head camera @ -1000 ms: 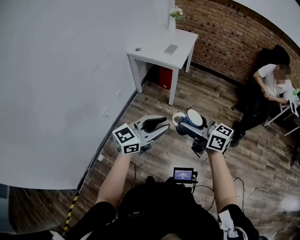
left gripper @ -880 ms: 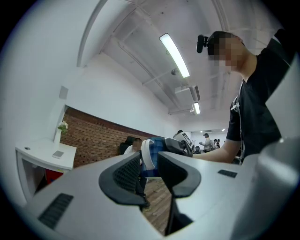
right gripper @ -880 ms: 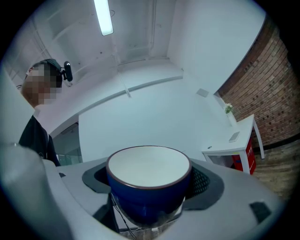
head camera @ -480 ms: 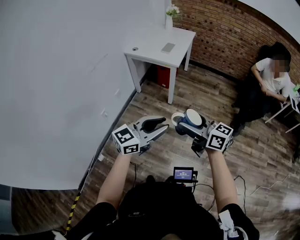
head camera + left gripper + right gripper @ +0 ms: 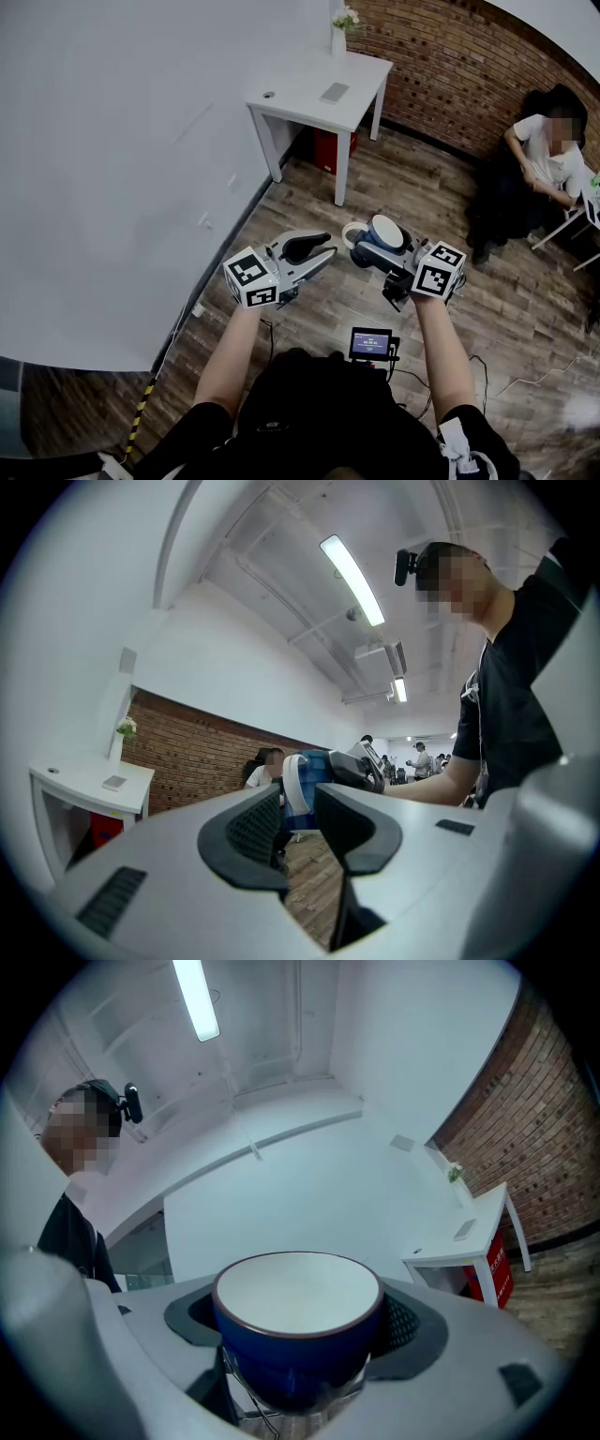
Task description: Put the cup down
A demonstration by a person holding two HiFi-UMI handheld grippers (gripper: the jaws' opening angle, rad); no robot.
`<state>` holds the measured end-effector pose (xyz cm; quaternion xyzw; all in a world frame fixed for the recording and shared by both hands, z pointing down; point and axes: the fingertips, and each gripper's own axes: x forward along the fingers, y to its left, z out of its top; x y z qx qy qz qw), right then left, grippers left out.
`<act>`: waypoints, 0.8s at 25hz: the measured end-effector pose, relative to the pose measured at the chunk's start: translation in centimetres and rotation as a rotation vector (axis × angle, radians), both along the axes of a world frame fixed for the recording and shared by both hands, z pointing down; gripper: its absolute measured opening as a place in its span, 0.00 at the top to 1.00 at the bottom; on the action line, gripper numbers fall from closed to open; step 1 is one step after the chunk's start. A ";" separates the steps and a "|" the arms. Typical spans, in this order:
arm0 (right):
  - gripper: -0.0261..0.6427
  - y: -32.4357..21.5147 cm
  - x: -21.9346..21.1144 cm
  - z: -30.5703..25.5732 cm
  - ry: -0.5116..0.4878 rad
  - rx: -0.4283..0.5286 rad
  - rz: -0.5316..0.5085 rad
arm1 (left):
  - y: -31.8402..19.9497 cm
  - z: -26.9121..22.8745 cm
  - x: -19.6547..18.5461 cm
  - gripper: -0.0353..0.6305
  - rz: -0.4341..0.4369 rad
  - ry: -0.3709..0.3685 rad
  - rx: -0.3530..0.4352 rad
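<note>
Right gripper view: your right gripper [image 5: 300,1335] was clamped on the blue cup [image 5: 296,1293]. The jaws sat across its lower body and its white inside faced the camera. You held it in the air above the wood floor [image 5: 487,309]. It looked like glazed ceramic: stiff, slick, easy to chip, moderately heavy. The grip across the body seemed sound. Your left gripper [image 5: 302,822] carried nothing, jaws only narrowly parted. Farther off, left, stood the white table [image 5: 309,94], the likeliest landing place.
</note>
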<state>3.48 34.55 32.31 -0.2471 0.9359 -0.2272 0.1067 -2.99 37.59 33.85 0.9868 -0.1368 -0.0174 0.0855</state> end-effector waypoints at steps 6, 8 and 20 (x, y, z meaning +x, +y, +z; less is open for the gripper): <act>0.35 -0.1 0.8 0.5 0.005 -0.012 -0.016 | -0.1 0.4 1.0 0.79 -0.012 0.007 -0.009; 0.35 -0.3 1.0 0.7 0.003 -0.014 -0.013 | -0.1 0.6 1.1 0.79 -0.012 0.005 -0.014; 0.35 -3.2 1.5 2.1 -0.002 -0.027 -0.002 | -3.4 2.3 1.2 0.79 -0.023 0.000 -0.034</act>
